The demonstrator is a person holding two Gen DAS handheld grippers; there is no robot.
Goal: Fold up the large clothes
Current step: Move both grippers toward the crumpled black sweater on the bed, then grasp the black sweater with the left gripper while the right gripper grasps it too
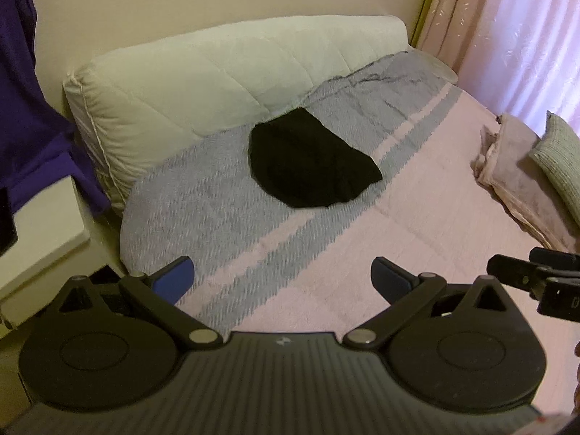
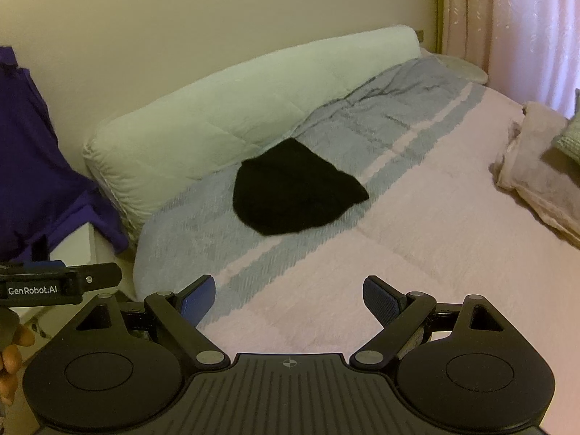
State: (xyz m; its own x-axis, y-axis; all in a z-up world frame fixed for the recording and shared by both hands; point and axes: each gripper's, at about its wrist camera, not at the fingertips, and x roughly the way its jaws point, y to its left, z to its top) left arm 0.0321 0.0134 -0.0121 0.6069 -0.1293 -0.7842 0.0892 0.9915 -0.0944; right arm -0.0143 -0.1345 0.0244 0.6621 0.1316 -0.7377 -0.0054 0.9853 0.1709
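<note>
our left gripper [image 1: 282, 278] hangs over the near edge of the bed with its jaws spread wide and nothing between them, only pink blanket showing in the gap. our right gripper [image 2: 289, 296] sits the same way, jaws wide apart and empty, just beside the left one; each tool shows at the edge of the other's view, and fingers [image 2: 11, 359] of the hand holding the left one show at the edge of the right wrist view. below both lies the blanket [image 1: 417, 195], pink on the near and right part, grey with a pink stripe toward the wall. well ahead of the jaws, the black garment [image 1: 311, 161] lies already folded into a compact rounded bundle on the grey part of the blanket, its far edge just beside a long white quilted cushion [image 1: 203, 83] that runs along the wall. on the right side of the bed a crumpled pink cloth [image 1: 514, 174] lies with a grey-green pillow [image 1: 558, 159] next to it, in front of pink curtains [image 1: 525, 25]. on the left, purple clothing [image 2: 32, 159] hangs down beside the bed, over a white ledge [image 1: 43, 228].
</note>
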